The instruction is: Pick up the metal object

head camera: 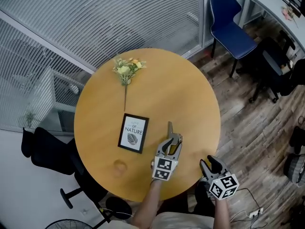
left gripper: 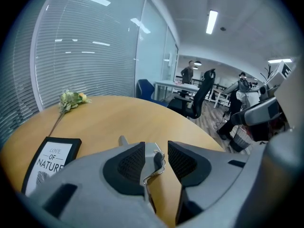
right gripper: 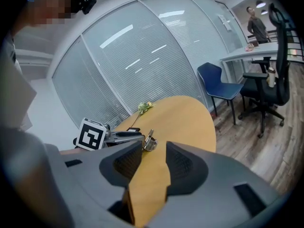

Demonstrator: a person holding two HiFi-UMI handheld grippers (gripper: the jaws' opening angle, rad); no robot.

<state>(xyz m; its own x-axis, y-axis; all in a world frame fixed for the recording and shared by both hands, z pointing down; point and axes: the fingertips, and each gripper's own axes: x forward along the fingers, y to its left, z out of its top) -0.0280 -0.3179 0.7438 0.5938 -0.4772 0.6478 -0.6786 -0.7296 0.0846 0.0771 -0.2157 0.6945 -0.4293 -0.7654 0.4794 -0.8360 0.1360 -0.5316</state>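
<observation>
while the left gripper's [head camera: 172, 139] fingers [left gripper: 127, 167] gape, the metal object [left gripper: 155, 161] sits between them.

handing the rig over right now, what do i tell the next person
Left gripper: jaws open around the metal object, which lies against one pad with a gap to the other; no grip yet.
Right gripper: open, empty, at the near edge of the table.
Metal object: appears to rest on the table, right of the picture frame.
Done: left gripper lined up on it.
Left: close the jaws, then lift.
</observation>
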